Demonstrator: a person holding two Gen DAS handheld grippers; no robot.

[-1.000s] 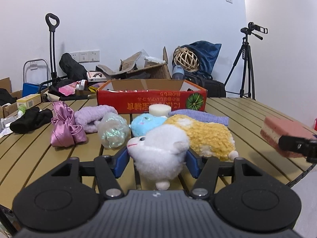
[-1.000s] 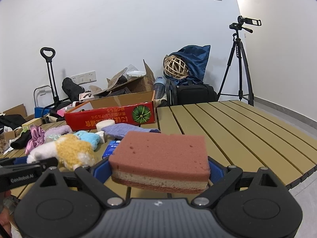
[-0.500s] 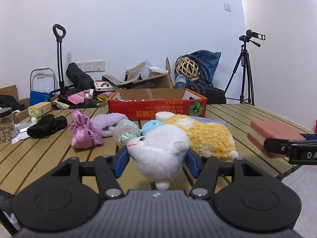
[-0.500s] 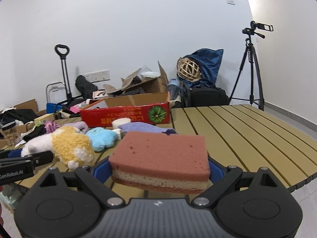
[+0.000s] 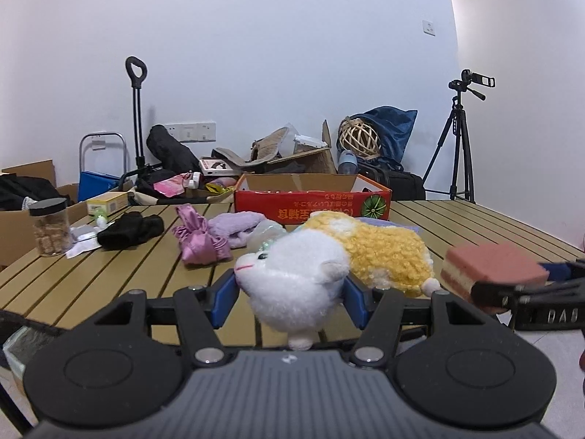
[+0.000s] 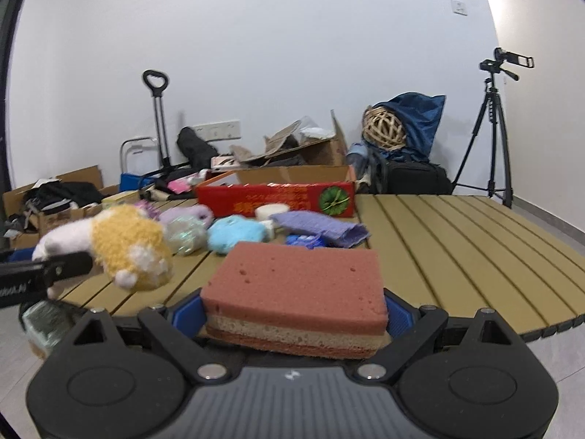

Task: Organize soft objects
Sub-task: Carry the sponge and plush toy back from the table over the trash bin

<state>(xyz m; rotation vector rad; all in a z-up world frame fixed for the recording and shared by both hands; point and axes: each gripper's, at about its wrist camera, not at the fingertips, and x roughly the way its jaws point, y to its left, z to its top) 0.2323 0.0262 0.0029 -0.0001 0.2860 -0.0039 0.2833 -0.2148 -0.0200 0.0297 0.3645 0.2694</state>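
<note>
My left gripper (image 5: 290, 292) is shut on the white head of a white-and-yellow plush toy (image 5: 384, 252), whose body hangs forward above the near edge of the slatted wooden table (image 5: 109, 281). In the right wrist view the plush toy (image 6: 124, 241) hangs at the left in the left gripper (image 6: 47, 274). My right gripper (image 6: 296, 318) is shut on a pink layered sponge (image 6: 296, 292), held level off the table's front edge. The sponge (image 5: 490, 267) also shows at the right of the left wrist view.
An open red cardboard box (image 6: 274, 197) stands at the table's back. Before it lie a blue plush (image 6: 236, 234), a purple cloth (image 6: 318, 223), a white round pad (image 6: 272, 210), an iridescent pouch (image 6: 186, 234), a pink satin bag (image 5: 199, 241), a lilac fuzzy item (image 5: 237, 225), a black cloth (image 5: 129, 230) and a jar (image 5: 51, 232).
Both grippers have drawn back toward the table's near edge, still holding their objects. The plush toy has come up off the table, and the box and other soft things look farther away.
</note>
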